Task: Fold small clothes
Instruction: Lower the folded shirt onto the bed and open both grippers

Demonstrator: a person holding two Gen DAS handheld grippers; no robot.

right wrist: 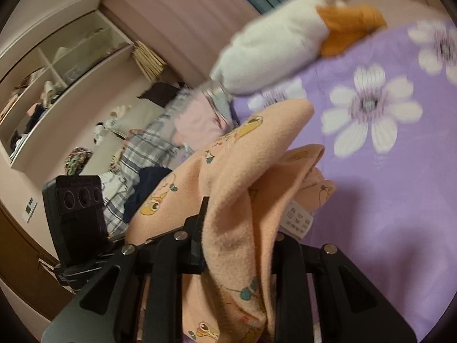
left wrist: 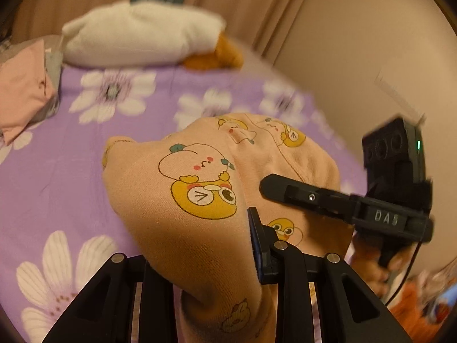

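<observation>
Purple floral bed (left wrist: 57,171): both grippers, left (left wrist: 217,245) and right (right wrist: 240,245), fingers closed on the peach garment (left wrist: 177,200), bunched between them above the bed, right gripper just beside left.

A small peach garment (left wrist: 200,200) printed with yellow cartoon ducks hangs bunched between the left gripper's (left wrist: 217,245) fingers and drapes forward over the purple floral sheet, its fleecy inside and white care label turned out at the right gripper (right wrist: 237,237).

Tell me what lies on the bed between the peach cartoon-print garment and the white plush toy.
In the left wrist view, only bare purple floral bedsheet lies between the peach garment and the white plush toy; nothing else sits there.
</observation>
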